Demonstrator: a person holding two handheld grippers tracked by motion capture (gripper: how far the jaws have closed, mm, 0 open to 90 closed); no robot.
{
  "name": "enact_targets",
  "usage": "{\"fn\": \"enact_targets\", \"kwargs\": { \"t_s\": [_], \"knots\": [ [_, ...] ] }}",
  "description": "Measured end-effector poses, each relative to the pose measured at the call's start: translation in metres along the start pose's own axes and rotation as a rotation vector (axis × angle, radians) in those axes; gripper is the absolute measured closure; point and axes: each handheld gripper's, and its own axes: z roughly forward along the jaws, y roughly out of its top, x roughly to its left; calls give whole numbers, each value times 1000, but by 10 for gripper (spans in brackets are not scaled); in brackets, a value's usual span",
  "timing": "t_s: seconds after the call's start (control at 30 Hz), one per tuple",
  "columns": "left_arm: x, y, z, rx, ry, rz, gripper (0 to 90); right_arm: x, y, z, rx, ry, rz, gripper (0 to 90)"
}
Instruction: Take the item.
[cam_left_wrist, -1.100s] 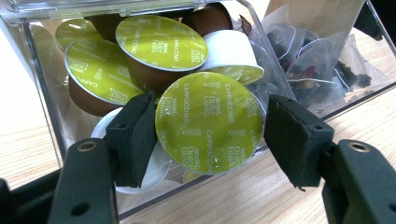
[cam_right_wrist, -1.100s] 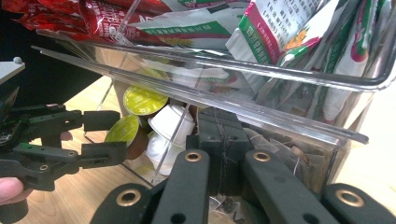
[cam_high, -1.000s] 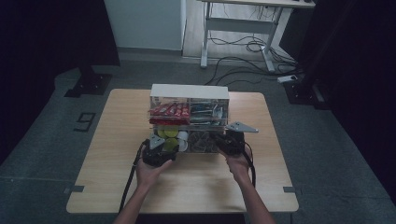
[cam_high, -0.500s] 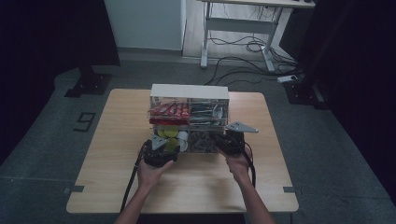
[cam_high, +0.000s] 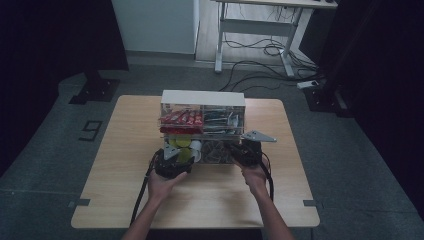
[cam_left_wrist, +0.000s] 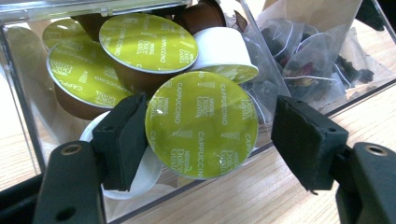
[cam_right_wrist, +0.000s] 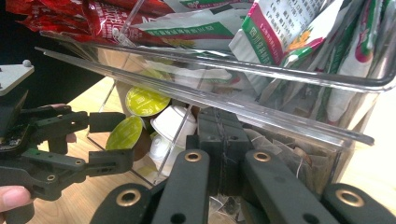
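Note:
A clear acrylic organiser (cam_high: 202, 98) stands mid-table. Its lower left bin holds green-lidded coffee capsules (cam_high: 181, 144). My left gripper (cam_high: 175, 158) is at that bin's mouth. In the left gripper view its jaws (cam_left_wrist: 212, 133) stand open on either side of one capsule (cam_left_wrist: 198, 116); the left pad (cam_left_wrist: 122, 135) is at the capsule's rim and the right pad (cam_left_wrist: 303, 135) is apart from it. My right gripper (cam_high: 246, 151) is shut, its jaws (cam_right_wrist: 219, 128) together against the front of the tea-bag bin (cam_right_wrist: 299, 163). The right gripper view also has the left gripper (cam_right_wrist: 100, 140) around a capsule (cam_right_wrist: 123, 133).
The upper tier holds red packets (cam_high: 181, 119) and green-and-white sachets (cam_right_wrist: 280, 32). The wooden table (cam_high: 125, 150) has bare surface left, right and in front of the organiser. A desk frame and cables (cam_high: 260, 47) lie on the floor beyond.

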Motion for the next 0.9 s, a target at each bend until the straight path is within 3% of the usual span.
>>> {"fn": "enact_targets", "kwargs": {
  "t_s": [0.1,0.37,0.6,0.9],
  "knots": [
    [0,-1,0,-9,17,9,336,0,0,1,3,1,0,891],
    [-6,-1,3,-6,72,31,354,2,1,2,5,1,-1,891],
    [-7,-2,2,-9,81,33,381,2,1,2,5,0,-3,891],
    [-4,-2,-4,-37,51,-1,384,3,3,1,11,0,-5,891]
  ]
}}
